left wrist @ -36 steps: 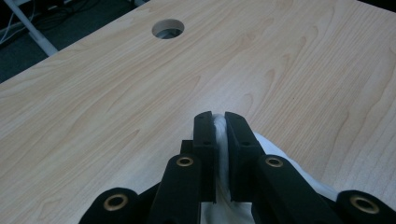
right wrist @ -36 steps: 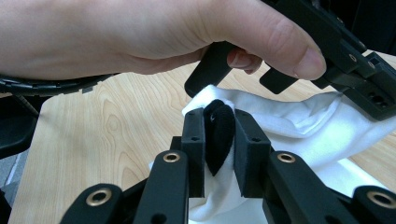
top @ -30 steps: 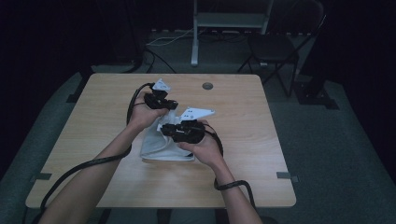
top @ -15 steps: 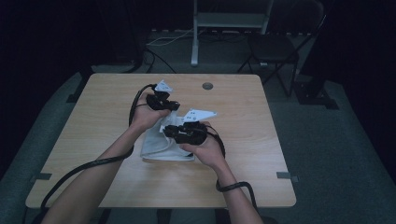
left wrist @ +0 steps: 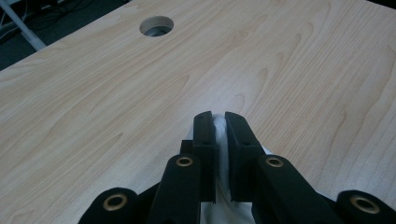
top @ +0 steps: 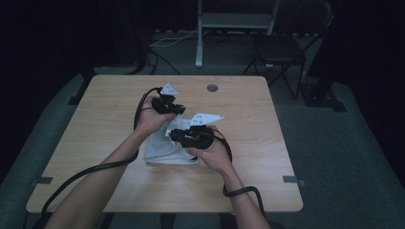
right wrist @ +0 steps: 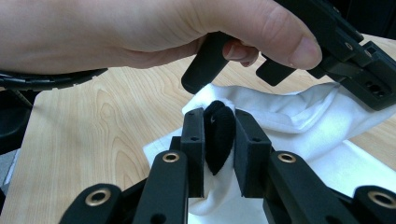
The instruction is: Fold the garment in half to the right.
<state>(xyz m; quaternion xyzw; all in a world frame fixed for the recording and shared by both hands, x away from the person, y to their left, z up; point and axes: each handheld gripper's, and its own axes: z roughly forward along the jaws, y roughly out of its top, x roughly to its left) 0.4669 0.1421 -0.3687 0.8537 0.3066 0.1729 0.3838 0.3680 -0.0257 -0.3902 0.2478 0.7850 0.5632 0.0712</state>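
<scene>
A white cloth (top: 165, 149) lies bunched near the middle of the wooden table (top: 267, 157). My left gripper (top: 179, 110) is at the cloth's far edge. In the left gripper view my left gripper (left wrist: 220, 120) is shut on a thin fold of the white cloth (left wrist: 221, 142), lifted just above the tabletop. My right gripper (top: 173, 135) points left over the cloth. In the right gripper view my right gripper (right wrist: 219, 116) is shut on a small black soft piece (right wrist: 218, 137), with the white cloth (right wrist: 289, 121) draped behind and below it. The left hand (right wrist: 140, 28) and its gripper (right wrist: 345, 56) hover just beyond.
A round cable hole (top: 212, 88) sits near the table's far edge, also in the left gripper view (left wrist: 156, 25). A dark chair (top: 282, 45) and a metal stand (top: 234, 21) are on the floor behind the table. Cables trail from both grippers toward the near edge.
Both hands have barely shifted over the cloth. Both grippers keep their hold.
</scene>
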